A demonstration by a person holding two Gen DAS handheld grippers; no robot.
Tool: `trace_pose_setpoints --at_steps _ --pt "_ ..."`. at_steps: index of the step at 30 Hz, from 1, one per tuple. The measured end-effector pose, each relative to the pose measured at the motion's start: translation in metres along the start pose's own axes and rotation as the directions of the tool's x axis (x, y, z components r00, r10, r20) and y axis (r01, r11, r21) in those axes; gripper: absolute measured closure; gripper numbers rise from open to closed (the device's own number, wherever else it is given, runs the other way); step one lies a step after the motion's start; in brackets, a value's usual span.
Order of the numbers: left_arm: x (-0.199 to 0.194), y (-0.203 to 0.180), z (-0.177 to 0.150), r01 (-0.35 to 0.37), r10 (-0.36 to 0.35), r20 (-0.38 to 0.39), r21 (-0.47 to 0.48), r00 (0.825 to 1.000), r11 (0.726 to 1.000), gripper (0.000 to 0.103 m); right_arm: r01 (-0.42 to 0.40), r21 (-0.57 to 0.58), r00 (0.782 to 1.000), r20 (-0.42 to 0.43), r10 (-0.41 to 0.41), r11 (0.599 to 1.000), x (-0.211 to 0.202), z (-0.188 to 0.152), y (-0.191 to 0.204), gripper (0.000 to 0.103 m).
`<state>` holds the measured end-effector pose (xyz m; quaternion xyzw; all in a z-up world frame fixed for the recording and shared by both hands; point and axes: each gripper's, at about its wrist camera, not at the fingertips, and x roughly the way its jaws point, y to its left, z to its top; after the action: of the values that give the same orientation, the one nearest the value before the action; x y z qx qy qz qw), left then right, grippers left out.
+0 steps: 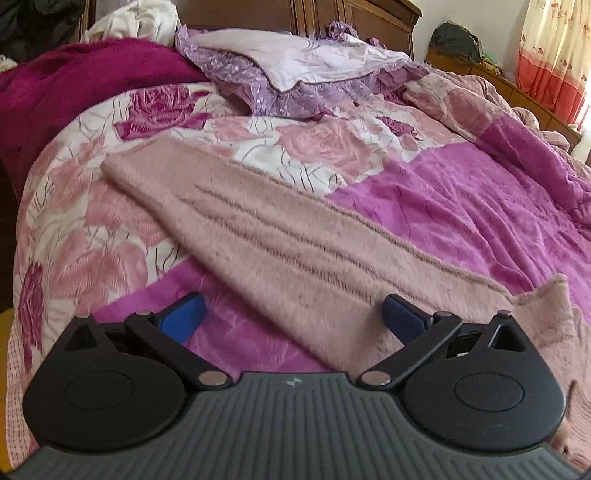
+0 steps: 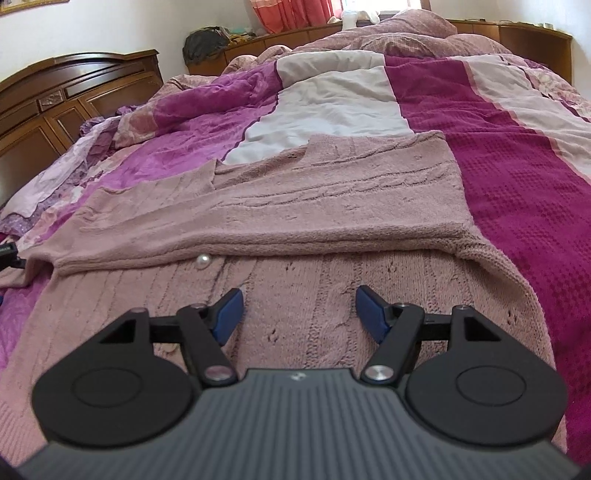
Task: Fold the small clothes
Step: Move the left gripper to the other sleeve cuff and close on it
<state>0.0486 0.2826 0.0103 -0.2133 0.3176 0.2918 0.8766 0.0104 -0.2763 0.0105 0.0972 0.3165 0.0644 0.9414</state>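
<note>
A dusty-pink knitted cardigan point(image 2: 314, 206) lies spread on the bed, one side folded over the body, with a pearl button point(image 2: 203, 261) showing at the fold edge. In the left wrist view its long sleeve point(image 1: 266, 236) stretches away diagonally to the upper left. My left gripper point(image 1: 293, 317) is open and empty, its blue fingertips point(image 1: 184, 315) low over the sleeve's near end. My right gripper point(image 2: 299, 314) is open and empty, just above the cardigan's ribbed body.
The bed carries a rose-print and magenta quilt point(image 1: 461, 206), a dark magenta blanket point(image 2: 517, 177) at the right, and a lilac pillow point(image 1: 295, 66) by the wooden headboard point(image 2: 55, 96). A wooden cabinet point(image 2: 498, 33) and orange curtains point(image 1: 550, 55) stand beyond.
</note>
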Motion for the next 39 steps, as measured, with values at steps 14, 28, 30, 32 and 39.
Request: trace_pose_setpoints --at_steps 14,28,30,32,39 --pt "-0.001 -0.016 0.002 0.057 -0.063 0.065 0.092 0.996 0.994 0.048 0.001 0.0 1.0 0.003 -0.001 1.0 0.0 -0.002 -0.001 0.034" --pt "0.003 -0.008 0.016 0.101 -0.101 0.02 0.003 0.995 0.995 0.064 -0.004 0.045 1.0 -0.006 0.004 0.999 -0.003 0.003 -0.003 0.033" --pt "-0.005 -0.003 0.019 0.13 -0.13 0.037 -0.018 0.991 0.991 0.081 -0.013 0.059 1.0 -0.01 0.014 0.998 -0.005 0.005 -0.004 0.033" --pt "-0.016 0.003 0.022 0.161 -0.157 0.071 -0.059 0.985 0.985 0.091 -0.02 0.07 1.0 -0.01 0.021 0.997 -0.008 0.008 -0.006 0.033" --pt "-0.068 0.002 0.046 0.25 -0.231 0.223 -0.064 0.947 0.966 0.093 -0.037 0.105 0.999 0.012 0.036 0.994 -0.018 0.014 -0.01 0.033"
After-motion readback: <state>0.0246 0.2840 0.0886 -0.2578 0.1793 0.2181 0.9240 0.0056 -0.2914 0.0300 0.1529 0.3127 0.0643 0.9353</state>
